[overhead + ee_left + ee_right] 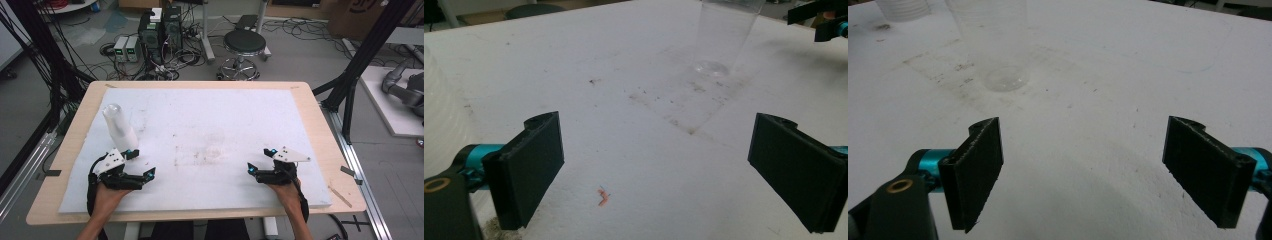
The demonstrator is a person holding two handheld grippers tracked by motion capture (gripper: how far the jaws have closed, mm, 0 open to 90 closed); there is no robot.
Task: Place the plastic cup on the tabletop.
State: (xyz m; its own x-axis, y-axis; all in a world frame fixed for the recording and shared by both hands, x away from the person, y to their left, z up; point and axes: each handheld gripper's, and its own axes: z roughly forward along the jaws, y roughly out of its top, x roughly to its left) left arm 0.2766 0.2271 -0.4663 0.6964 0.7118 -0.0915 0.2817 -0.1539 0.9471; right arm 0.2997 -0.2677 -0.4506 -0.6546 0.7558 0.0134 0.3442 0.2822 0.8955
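While the wooden table carries a white foam sheet over most of its top, both grippers rest near the sheet's near edge, well apart from each other. A stack of white cups leans on the sheet just beyond the left gripper; nothing can be made out inside it. A single clear cup stands upright near the middle of the sheet and looks empty, its round base plain against the stained foam.

From the high view that clear cup is nearly lost against the white, whereas both gripper views pick it out ahead of the jaws. The left gripper view also catches the stack's ribbed side at its left edge and the right gripper far off at the top right. The right gripper view shows the stack far off at the top left.

Both claws are released: the left gripper's jaws stand wide apart with nothing between them, and so do those of the right gripper.

Beyond the table stand a black stool and computer boxes among cables. A small orange scrap lies on the foam between the left jaws.
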